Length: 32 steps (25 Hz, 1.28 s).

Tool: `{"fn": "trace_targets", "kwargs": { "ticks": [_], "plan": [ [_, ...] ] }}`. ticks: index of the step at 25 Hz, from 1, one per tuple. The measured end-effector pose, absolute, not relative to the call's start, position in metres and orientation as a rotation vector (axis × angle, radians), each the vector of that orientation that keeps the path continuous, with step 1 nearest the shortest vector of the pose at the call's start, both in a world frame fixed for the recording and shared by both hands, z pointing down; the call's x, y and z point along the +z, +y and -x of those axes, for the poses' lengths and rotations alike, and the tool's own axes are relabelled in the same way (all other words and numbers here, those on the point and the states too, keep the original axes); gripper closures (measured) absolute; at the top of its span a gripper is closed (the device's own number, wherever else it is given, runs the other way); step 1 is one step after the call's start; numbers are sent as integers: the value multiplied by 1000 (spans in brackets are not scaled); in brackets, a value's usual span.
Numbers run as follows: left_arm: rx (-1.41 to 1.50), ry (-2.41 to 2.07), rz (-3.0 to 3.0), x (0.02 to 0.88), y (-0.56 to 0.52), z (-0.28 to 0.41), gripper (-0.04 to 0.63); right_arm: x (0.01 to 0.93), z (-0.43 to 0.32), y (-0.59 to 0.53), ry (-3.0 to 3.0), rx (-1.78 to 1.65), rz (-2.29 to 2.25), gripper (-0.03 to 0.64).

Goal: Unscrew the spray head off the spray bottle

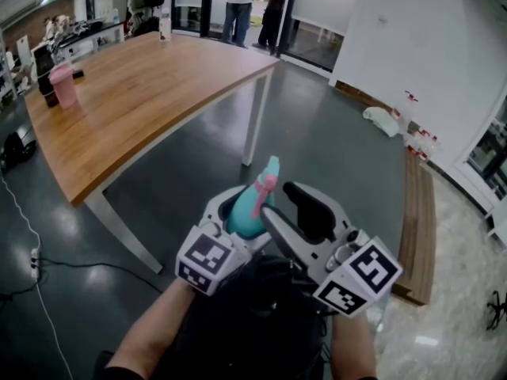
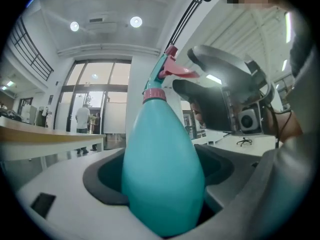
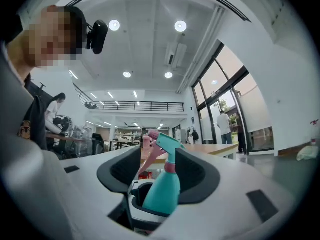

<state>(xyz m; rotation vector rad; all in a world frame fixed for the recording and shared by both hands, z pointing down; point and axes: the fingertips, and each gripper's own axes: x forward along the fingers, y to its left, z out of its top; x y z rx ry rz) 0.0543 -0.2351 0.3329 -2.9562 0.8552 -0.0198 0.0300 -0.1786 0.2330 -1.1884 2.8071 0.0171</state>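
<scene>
The spray bottle (image 1: 250,222) hangs in mid-air, its slick teal belly clamped between the fingers of the left gripper (image 1: 236,216). The right gripper (image 1: 291,216) gapes wide and empty beside the spray head (image 1: 266,182). It looks like light plastic, so I'd grip the collar (image 2: 154,95), not the flimsy trigger (image 2: 178,72).

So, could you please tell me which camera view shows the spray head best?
The right gripper view: the spray head shows side-on, trigger and collar clear, inside the open right gripper. The left gripper view shows it small beyond the bottle; the head view sees it from above.
</scene>
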Motion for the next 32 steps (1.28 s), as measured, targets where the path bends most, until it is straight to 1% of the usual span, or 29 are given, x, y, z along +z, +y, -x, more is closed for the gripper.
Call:
{"fn": "trace_targets", "kwargs": {
  "ticks": [4,24,32],
  "plan": [
    [-40,901,2933,336,-237,-56,176,234,-24,-185,2772,54,1337,410],
    [56,843,2971,329,-233,-53,176,237,-41,-181,2822,104,1362,409],
    [77,838,2979,327,-233,-50,178,239,-63,-182,2792,100,1428,410]
  ]
}}
